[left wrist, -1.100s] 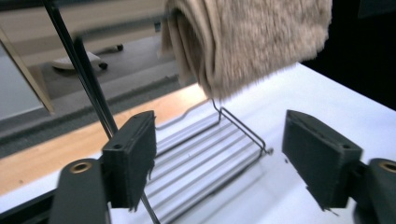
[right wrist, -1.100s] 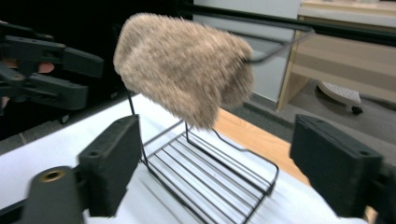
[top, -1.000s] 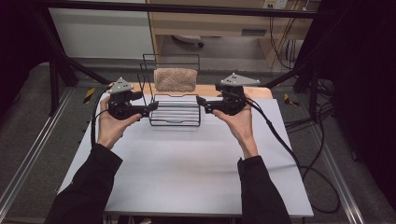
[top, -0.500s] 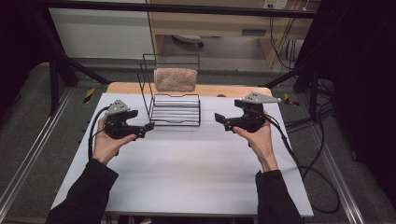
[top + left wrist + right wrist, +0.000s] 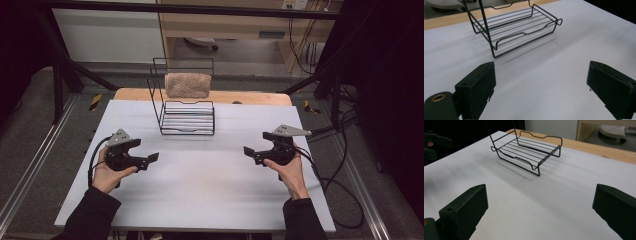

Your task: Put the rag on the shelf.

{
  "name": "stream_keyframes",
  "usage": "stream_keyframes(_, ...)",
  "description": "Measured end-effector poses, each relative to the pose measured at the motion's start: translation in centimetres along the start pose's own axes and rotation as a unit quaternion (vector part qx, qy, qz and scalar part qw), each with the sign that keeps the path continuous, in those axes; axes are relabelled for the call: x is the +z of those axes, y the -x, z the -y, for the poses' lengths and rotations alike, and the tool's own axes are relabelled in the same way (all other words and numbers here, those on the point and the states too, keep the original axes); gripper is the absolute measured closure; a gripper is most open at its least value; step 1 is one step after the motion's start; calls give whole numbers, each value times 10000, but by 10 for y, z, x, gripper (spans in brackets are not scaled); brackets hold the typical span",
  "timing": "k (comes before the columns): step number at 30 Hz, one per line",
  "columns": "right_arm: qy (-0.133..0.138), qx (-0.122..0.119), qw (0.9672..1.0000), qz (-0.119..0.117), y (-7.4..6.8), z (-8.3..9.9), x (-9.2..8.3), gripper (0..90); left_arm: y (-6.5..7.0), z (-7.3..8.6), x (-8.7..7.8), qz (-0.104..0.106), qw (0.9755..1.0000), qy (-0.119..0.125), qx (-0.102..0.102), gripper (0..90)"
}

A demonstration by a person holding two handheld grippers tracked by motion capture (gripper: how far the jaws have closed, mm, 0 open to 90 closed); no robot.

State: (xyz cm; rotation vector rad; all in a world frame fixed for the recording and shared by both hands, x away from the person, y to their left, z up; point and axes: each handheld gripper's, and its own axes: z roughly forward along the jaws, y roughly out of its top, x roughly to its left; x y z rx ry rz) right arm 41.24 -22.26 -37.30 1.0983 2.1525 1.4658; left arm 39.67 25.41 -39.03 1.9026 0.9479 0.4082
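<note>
Nearest the person, two grippers are held low over the white table (image 5: 200, 200), one in each hand, well apart from each other and from everything else. The left gripper (image 5: 150, 159) is seen with its jaws spread wide, nothing between them; its jaws have just been opening. The right gripper (image 5: 248, 151) is likewise spread wide and empty, and its jaws too have just been opening. Farther back, towards the far edge of the table and roughly midway between the two hands, one black wire rack (image 5: 187, 120) stands upright on the white surface, its lower shelf bare. One tan folded towel (image 5: 187, 85) is seen draped over the rack's upper bar. Beyond it, a strip of wooden tabletop (image 5: 250, 97) is visible. The step in hand is judged to be a release: the rack appears set down and let go, with both tools drawn clear. If further work on the rack is wanted, both hands would need to be brought forward again and the jaws closed on its side wires.
</note>
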Motion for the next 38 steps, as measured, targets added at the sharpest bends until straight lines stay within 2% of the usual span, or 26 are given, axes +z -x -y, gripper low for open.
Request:
stream_keyframes(11, -269, 65, 9996, -108, 8, 48, -12, 6, -8, 37, -12, 11, 9999, -98, -59, 86)
stream_keyframes(18, -459, 183, 9987, -81, 18, 77, -23, 6, -12, 49, -17, 28, 9998, -167, -103, 86)
stream_keyframes(22, -464, 287, 9985, -90, 21, 89, -31, 6, -13, 55, -18, 9, 9997, -222, -86, 86)
stream_keyframes(24, -500, 223, 9985, -65, 23, 93, -34, 6, -13, 58, -18, 12, 9996, -260, -86, 86)
stream_keyframes(28, -433, 274, 9987, -47, 23, 96, -39, 6, -14, 62, -18, 26, 9995, -290, -107, 85)
stream_keyframes(38, -539, 237, 9983, -12, 24, 100, -38, 6, -15, 66, -18, 21, 9995, -286, -147, 84)
